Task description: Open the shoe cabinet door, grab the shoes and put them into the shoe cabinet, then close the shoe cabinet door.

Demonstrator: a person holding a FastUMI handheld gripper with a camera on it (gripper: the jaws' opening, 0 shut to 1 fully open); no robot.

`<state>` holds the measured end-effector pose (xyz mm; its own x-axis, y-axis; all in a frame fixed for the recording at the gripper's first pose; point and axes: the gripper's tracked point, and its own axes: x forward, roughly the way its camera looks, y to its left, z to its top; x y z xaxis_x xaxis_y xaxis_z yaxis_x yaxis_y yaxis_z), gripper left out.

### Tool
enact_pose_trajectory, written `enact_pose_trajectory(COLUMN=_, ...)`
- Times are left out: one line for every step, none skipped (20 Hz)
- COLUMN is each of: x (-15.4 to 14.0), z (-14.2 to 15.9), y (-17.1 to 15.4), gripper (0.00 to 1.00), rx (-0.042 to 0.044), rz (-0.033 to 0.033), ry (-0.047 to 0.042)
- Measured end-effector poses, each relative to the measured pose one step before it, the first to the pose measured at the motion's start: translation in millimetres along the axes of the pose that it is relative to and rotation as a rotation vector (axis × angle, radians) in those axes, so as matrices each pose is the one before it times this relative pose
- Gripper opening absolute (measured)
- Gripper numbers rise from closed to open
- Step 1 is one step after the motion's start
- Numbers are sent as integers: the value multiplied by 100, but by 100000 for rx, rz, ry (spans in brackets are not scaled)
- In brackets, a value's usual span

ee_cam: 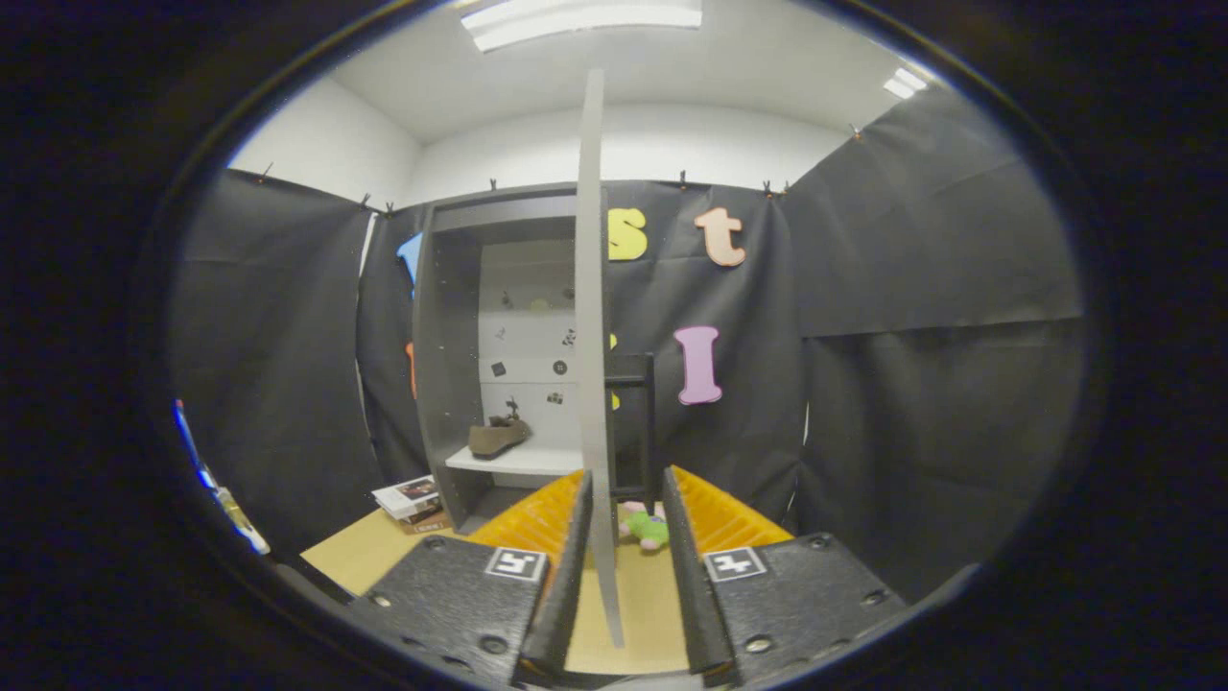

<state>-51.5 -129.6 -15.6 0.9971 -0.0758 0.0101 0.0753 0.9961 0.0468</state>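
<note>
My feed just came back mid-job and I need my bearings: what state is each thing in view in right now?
Grey shoe cabinet door: swung open, edge-on between the fingers.
Gripper: open, left finger against the door edge, right finger apart from it.
Grey shoe cabinet: open, interior exposed.
Brown shoe: already on the white shelf inside, upright.
Green and pink soft toy: lying on the floor beyond the fingers.
Stack of books: lying flat beside the cabinet.

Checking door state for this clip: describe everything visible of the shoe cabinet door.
The shoe cabinet door is a thin, flat, pale grey panel seen edge-on, upright and swung open away from the dark grey cabinet. Its lower edge sits between the fingers of the gripper, close by the left one; whether they pinch it cannot be told.
</note>
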Motion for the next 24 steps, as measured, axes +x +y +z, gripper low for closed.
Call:
enact_pose_trajectory(x=-621, z=-532, y=171, gripper=66, rx=-593, rz=-2918, ry=-182)
enact_pose_trajectory(x=-615, z=-656, y=37, gripper=84, rx=-457, rz=-2219, ry=-432)
enact_pose_trajectory(x=-549, z=-712, y=1327, gripper=100, rx=-59, rz=545, ry=-234)
enact_pose_trajectory(x=-729, z=-813, y=1903, gripper=100, rx=-186, rz=3206, ry=129)
enact_pose_trajectory(x=-447, z=-1043, y=1796, gripper=100, rx=-1087, rz=2599, ry=834)
enact_pose_trajectory(x=-494, z=-1009, y=1663, gripper=100, rx=-1704, rz=2874, ry=1218)
enact_pose_trajectory(x=-355, z=-747, y=1442, gripper=100, rx=-414, rz=1804, ry=-357)
enact_pose_trajectory(x=-124, z=-799, y=1405, gripper=100, rx=-1148, rz=1267, ry=228)
enact_pose_trajectory(x=129, z=-898, y=1390, gripper=100, rx=-557, rz=1041, ry=-637)
enact_pose_trajectory(x=68, z=-1317, y=1318, gripper=100, rx=-271, rz=651, ry=1221)
enact_pose_trajectory(x=-22, z=-1393, y=1714, gripper=100, rx=-79, rz=2985, ry=2243)
enact_pose_trajectory(x=327, z=-1201, y=2154, gripper=100, rx=939, rz=3239, ry=1211)
enact_pose_trajectory(x=617, z=-767, y=1262, gripper=100, rx=995, rz=1534, ry=690)
enact_pose_trajectory(x=1048, z=-475, y=360, gripper=100, rx=840, rz=13, ry=-541)
enact_pose_trajectory(x=764, z=-423, y=573, gripper=100, rx=714, rz=582, ry=-944)
enact_pose_trajectory(x=719, z=-476, y=807, gripper=100, rx=1636, rz=647, ry=-1812)
enact_pose_trajectory(x=821, z=-258, y=323, gripper=100, rx=2003, rz=-582, ry=-2200)
enact_pose_trajectory(x=1011, z=-630, y=-153, gripper=100, rx=288, rz=-1099, ry=-1075)
enact_pose_trajectory(x=1007, z=-754, y=-253, gripper=100, rx=-663, rz=-1781, ry=-743)
enact_pose_trajectory(x=1094, z=-922, y=-180, gripper=100, rx=-1335, rz=-1377, ry=-202)
enact_pose_trajectory(x=1109, z=-823, y=-16, gripper=100, rx=-1048, rz=-994, ry=-630)
enact_pose_trajectory(x=951, z=-826, y=229, gripper=100, rx=-715, rz=-217, ry=51)
enact_pose_trajectory(x=952, z=-1060, y=263, gripper=100, rx=-426, rz=273, ry=606)
enact_pose_trajectory(x=949, z=-1280, y=325, gripper=100, rx=-787, rz=765, ry=1188)
